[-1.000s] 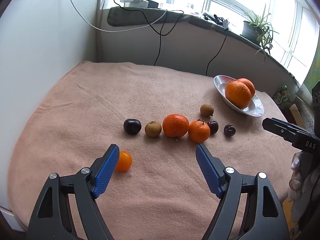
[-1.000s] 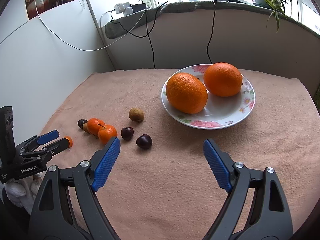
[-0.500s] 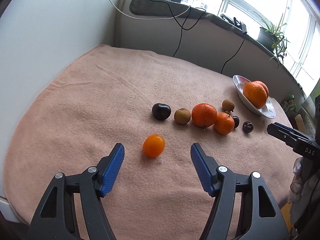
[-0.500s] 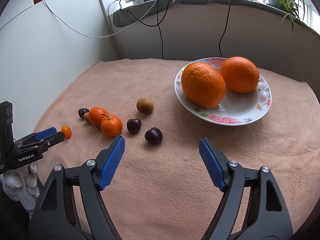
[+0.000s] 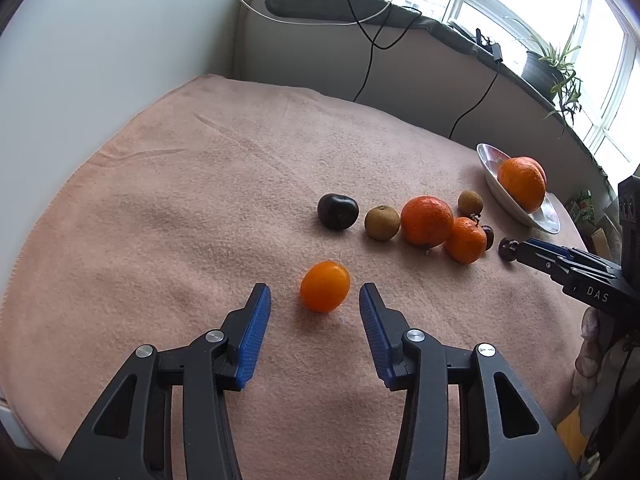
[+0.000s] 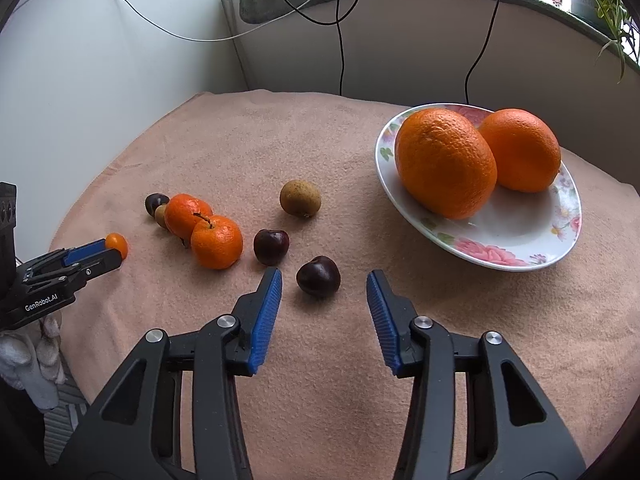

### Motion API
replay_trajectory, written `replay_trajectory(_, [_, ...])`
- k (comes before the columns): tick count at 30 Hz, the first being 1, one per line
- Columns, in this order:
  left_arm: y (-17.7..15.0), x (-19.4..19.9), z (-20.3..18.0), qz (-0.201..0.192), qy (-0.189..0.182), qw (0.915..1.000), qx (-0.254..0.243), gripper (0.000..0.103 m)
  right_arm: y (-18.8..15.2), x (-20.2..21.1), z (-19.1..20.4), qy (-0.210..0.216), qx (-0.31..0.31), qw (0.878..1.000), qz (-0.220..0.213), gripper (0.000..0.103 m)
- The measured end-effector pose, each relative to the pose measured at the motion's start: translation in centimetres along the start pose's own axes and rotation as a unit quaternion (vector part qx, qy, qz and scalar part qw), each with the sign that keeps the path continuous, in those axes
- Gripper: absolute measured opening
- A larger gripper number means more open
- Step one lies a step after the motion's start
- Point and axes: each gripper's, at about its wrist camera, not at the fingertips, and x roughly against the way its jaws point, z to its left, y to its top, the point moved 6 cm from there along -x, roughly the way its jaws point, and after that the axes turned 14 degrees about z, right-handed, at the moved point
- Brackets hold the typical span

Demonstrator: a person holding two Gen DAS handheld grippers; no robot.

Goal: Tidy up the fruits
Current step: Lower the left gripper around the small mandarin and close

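Observation:
A small orange kumquat (image 5: pixel 325 286) lies on the pink cloth just ahead of my left gripper (image 5: pixel 314 294). Its jaws are closing, with the kumquat between the blue tips but untouched. In the right wrist view a dark cherry (image 6: pixel 318 276) sits between the tips of my right gripper (image 6: pixel 324 280), whose jaws are also closing without contact. A second cherry (image 6: pixel 271 246), two tangerines (image 6: pixel 216 241), a brown longan (image 6: pixel 300 198) and more small fruit lie in a row. Two big oranges (image 6: pixel 446 162) rest on the flowered plate (image 6: pixel 516 240).
The pink cloth (image 5: pixel 200 184) covers a table beside a white wall on the left. Black cables hang from the window ledge behind. A potted plant (image 5: pixel 548 68) stands on the ledge. A gloved hand (image 5: pixel 592 348) holds the right gripper at the table's right edge.
Both grippers have narrowed their jaws and come down and forward. The kumquat now sits between the left tips; the cherry now sits between the right tips.

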Motion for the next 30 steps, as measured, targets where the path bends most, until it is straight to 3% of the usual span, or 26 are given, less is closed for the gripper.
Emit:
replay_trajectory(8, [0.3,-0.4,0.0,0.002,0.003,1.0,-0.003,0.041,0.3,-0.9,0.3,0.0,0.006,1.0,0.008,0.041])
replay_trajectory(18, [0.7,-0.7,0.2,0.0,0.006,1.0,-0.004,0.027,0.6,-1.6,0.5,0.001,0.009,1.0,0.015,0.027])
replay_trajectory(23, [0.9,-0.7,0.1,0.0,0.005,1.0,-0.005,0.021,0.5,-1.6,0.6,0.0,0.011,1.0,0.013,0.026])
replay_trajectory(30, [0.9,-0.5,0.0,0.0,-0.006,1.0,0.003,0.021,0.3,-0.8,0.1,0.01,0.001,1.0,0.001,0.026])
